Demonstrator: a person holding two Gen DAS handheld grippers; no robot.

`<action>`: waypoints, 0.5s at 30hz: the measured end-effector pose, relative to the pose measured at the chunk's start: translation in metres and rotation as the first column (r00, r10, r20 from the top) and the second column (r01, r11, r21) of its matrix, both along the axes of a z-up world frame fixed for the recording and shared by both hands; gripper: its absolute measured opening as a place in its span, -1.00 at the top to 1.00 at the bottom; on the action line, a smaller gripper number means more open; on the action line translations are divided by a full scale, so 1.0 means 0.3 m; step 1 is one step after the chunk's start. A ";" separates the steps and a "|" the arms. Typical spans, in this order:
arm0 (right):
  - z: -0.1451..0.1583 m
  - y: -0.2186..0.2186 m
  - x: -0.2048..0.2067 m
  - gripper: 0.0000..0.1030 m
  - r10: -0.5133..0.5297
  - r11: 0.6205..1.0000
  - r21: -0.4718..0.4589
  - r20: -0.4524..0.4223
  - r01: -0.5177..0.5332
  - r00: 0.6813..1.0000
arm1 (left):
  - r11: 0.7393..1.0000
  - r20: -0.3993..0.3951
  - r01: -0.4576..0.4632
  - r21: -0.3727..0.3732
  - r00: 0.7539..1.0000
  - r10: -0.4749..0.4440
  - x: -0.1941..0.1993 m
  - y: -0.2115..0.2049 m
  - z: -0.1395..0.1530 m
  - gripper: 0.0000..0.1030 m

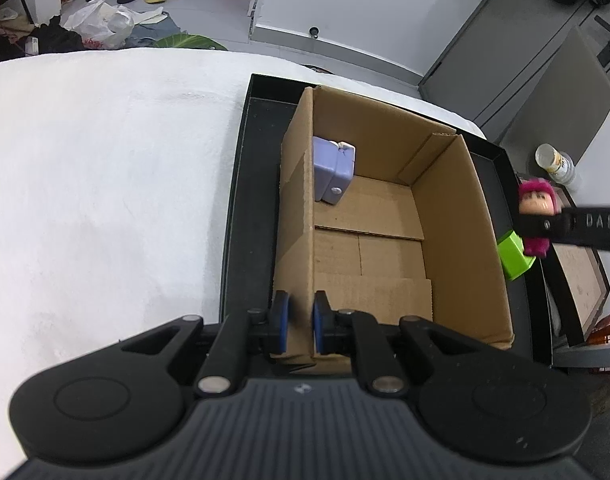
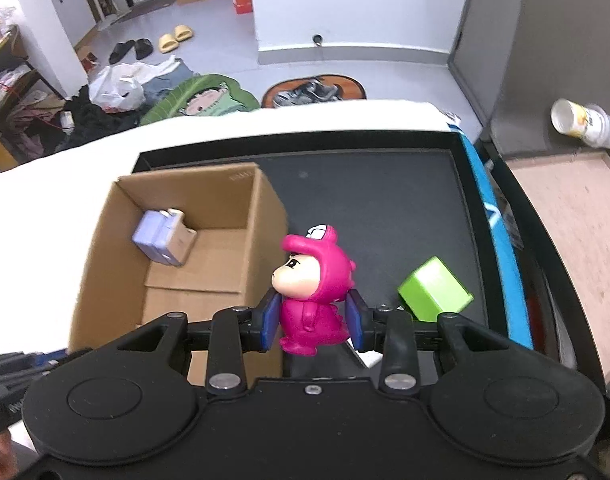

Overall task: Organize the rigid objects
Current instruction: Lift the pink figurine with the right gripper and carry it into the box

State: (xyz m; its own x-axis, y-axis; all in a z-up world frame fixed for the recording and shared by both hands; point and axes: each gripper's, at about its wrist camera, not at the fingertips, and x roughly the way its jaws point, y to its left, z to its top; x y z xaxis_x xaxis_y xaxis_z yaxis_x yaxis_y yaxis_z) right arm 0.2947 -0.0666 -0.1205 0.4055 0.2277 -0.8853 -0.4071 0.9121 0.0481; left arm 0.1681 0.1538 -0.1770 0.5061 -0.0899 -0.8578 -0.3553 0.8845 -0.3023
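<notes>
The left gripper pinches the cardboard box wall; the right gripper fingers clamp a pink dinosaur-suit figurine.

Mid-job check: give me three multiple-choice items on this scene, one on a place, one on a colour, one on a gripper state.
1. Where is the purple item?
A. inside the cardboard box
B. on the black tray
C. on the white table

2. What colour is the cube on the tray?
A. blue
B. green
C. red

3. What is the right gripper doing?
A. open and empty
B. shut on the box wall
C. shut on the pink toy figure

Answers: 1 A, it lies in the box's far corner; 2 B, clearly lime green; 3 C, both pads press the figure's sides.
</notes>
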 end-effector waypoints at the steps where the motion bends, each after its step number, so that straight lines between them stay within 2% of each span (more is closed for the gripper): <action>1: 0.004 0.014 0.000 0.33 0.007 1.000 0.001 0.003 -0.007 1.000 | 1.000 0.001 0.003 0.001 1.000 -0.003 0.000 -0.001 0.000 0.78; 9: -0.006 0.157 0.000 0.33 0.101 0.992 -0.081 0.042 -0.097 0.994 | 1.000 0.005 0.005 -0.003 1.000 -0.005 0.000 -0.002 -0.002 0.77; 15: -0.007 0.253 -0.012 0.33 0.151 0.985 -0.097 0.070 -0.144 0.986 | 1.000 0.008 0.004 -0.013 1.000 -0.004 -0.002 0.004 -0.004 0.77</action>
State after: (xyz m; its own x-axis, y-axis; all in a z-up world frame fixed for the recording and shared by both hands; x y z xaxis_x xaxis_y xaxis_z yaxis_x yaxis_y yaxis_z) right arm 0.2913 0.0093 -0.1225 0.4409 0.2099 -0.8727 -0.5368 0.8409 -0.0689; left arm 0.1676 0.1549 -0.1782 0.5123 -0.1034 -0.8525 -0.3491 0.8819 -0.3168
